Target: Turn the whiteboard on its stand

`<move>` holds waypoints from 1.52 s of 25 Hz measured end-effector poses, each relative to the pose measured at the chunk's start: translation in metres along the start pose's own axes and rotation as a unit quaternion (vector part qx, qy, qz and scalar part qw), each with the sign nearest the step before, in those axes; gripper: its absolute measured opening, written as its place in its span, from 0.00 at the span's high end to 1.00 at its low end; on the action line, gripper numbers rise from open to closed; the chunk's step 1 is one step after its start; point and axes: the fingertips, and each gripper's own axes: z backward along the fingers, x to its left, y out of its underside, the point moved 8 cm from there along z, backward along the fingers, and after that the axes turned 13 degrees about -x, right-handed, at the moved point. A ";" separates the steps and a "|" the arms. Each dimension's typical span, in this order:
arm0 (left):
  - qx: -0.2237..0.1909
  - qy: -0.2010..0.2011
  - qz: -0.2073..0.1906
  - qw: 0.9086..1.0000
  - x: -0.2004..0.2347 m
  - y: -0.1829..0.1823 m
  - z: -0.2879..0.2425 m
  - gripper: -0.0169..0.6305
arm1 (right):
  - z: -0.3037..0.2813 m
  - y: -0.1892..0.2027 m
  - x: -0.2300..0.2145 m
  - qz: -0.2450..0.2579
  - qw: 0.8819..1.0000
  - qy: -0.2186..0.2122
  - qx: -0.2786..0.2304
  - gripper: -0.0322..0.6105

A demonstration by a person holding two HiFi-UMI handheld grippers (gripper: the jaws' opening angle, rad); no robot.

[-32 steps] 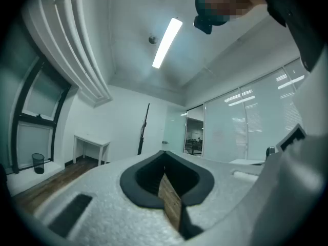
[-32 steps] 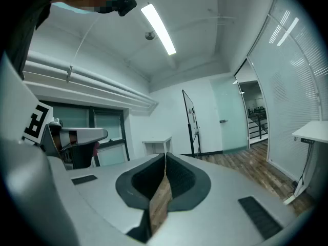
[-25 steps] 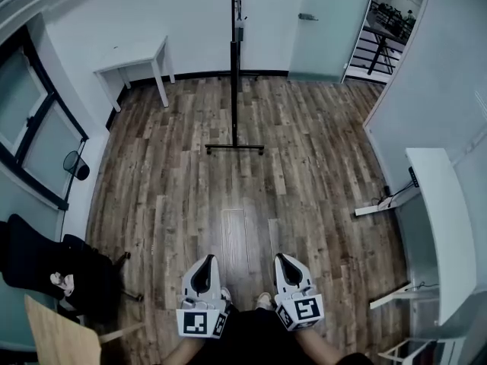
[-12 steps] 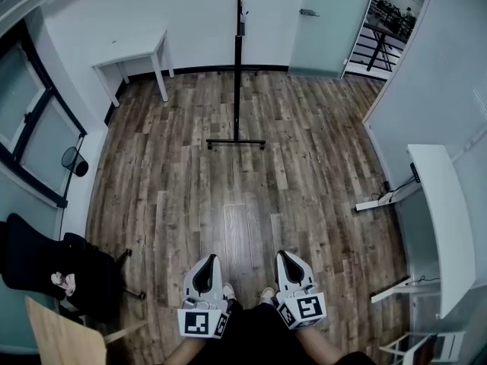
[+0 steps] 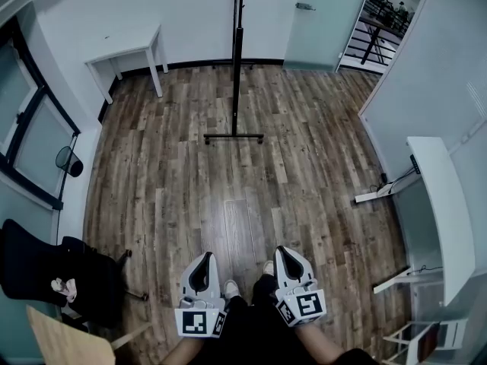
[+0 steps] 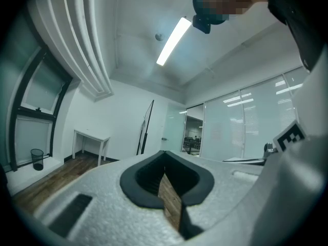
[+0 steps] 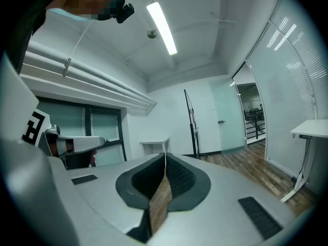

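Observation:
The whiteboard (image 5: 237, 44) stands edge-on on its black stand, whose wheeled base bar (image 5: 233, 137) rests on the wood floor at the far middle of the room. The left gripper view shows the whiteboard (image 6: 146, 129) as a thin dark line against the white wall; the right gripper view shows the whiteboard (image 7: 191, 124) the same way. My left gripper (image 5: 205, 256) and right gripper (image 5: 281, 252) are held low, close to my body, far from the board. Both are shut with nothing between the jaws.
A small white table (image 5: 125, 55) stands at the far left wall. A glass door (image 5: 312, 17) is at the back right. A white desk (image 5: 437, 204) runs along the right wall. A black chair (image 5: 53, 268) and a bin (image 5: 67, 160) sit at the left.
The view has shifted slightly forward toward the whiteboard stand. Both grippers stay shut and side by side at the bottom of the head view.

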 end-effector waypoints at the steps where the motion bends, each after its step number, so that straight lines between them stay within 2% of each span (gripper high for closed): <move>1: -0.001 0.000 0.001 1.000 0.002 0.001 -0.002 0.95 | -0.002 0.001 -0.001 0.001 1.000 0.001 0.001 0.92; 7: -0.001 0.002 0.007 1.000 0.012 0.013 -0.029 0.95 | -0.034 0.008 -0.017 0.005 1.000 0.004 -0.003 0.92; 12: 0.004 -0.007 0.002 1.000 0.019 0.032 -0.077 0.95 | -0.083 0.014 -0.047 0.006 1.000 -0.003 -0.007 0.92; 19: 0.001 -0.008 -0.008 1.000 0.020 0.060 -0.188 0.95 | -0.169 0.018 -0.119 -0.004 1.000 -0.004 -0.009 0.92; 24: -0.009 0.006 -0.014 1.000 0.006 0.076 -0.275 0.95 | -0.231 0.011 -0.181 -0.007 1.000 -0.008 -0.013 0.92; 29: -0.003 -0.012 -0.013 1.000 0.000 0.098 -0.356 0.95 | -0.291 0.006 -0.236 -0.004 1.000 -0.022 -0.004 0.92; 38: -0.003 -0.032 -0.031 0.999 -0.008 0.115 -0.441 0.95 | -0.353 0.004 -0.298 -0.013 0.999 -0.036 -0.001 0.92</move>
